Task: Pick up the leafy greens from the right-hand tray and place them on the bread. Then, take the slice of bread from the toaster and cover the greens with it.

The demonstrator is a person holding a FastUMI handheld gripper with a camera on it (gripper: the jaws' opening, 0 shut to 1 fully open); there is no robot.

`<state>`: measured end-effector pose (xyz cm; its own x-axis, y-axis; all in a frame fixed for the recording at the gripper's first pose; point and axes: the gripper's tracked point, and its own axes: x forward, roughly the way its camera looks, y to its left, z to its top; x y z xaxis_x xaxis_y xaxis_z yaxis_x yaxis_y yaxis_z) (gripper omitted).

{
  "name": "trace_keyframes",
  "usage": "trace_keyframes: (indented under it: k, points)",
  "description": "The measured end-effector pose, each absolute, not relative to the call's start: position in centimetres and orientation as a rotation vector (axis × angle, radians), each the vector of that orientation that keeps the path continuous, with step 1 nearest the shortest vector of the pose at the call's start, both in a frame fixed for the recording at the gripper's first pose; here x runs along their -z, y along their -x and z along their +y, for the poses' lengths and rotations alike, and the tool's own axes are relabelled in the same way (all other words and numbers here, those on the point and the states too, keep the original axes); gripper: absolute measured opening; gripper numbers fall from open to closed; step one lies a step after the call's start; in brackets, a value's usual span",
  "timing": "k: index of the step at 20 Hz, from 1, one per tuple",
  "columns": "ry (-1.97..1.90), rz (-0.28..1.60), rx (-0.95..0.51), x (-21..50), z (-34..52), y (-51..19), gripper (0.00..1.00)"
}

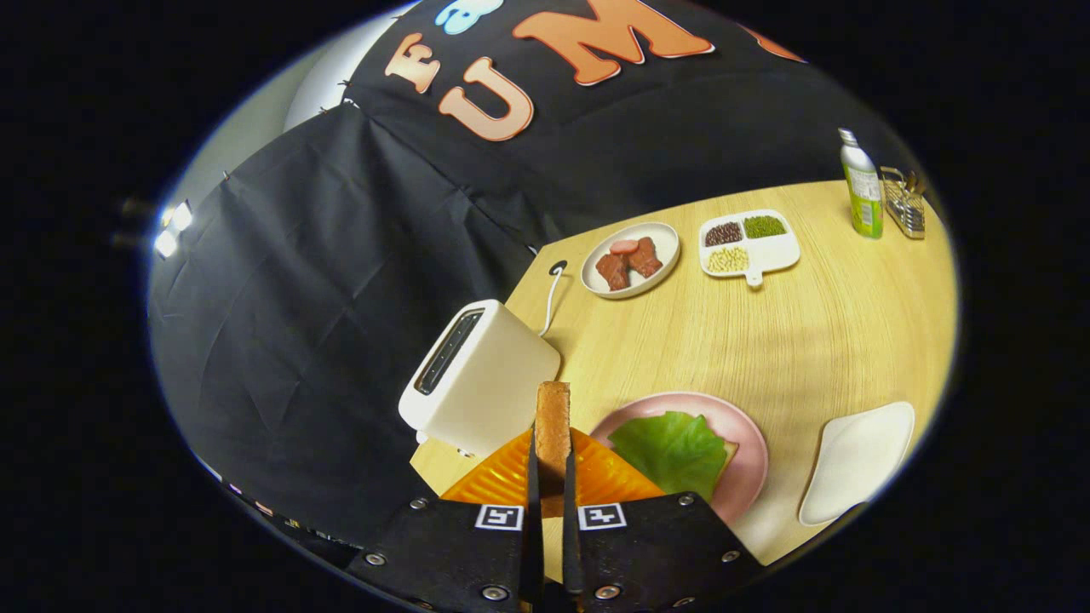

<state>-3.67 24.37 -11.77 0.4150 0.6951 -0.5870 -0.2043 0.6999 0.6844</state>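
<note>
The claw was clamped on the bread slice, both fingers pressing its sides, held upright just past the toaster. Leafy greens already sat on the bread on the pink plate beside it, white tray further right on the counter.

On the table, the toaster stands left of the plate, where the leafy greens lie on bread. The slice of bread stands on edge, clamped between the gripper jaws, before the toaster. An empty tray lies right of the plate; behind sit a meat plate, a divided dish, and a bottle.
</note>
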Motion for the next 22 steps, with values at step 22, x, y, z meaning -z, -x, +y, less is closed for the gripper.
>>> trace_keyframes:
  k: [22]
  points:
    - [-0.586, 1.063, -0.396, 21.9, 18.6, 5.0, 0.17]
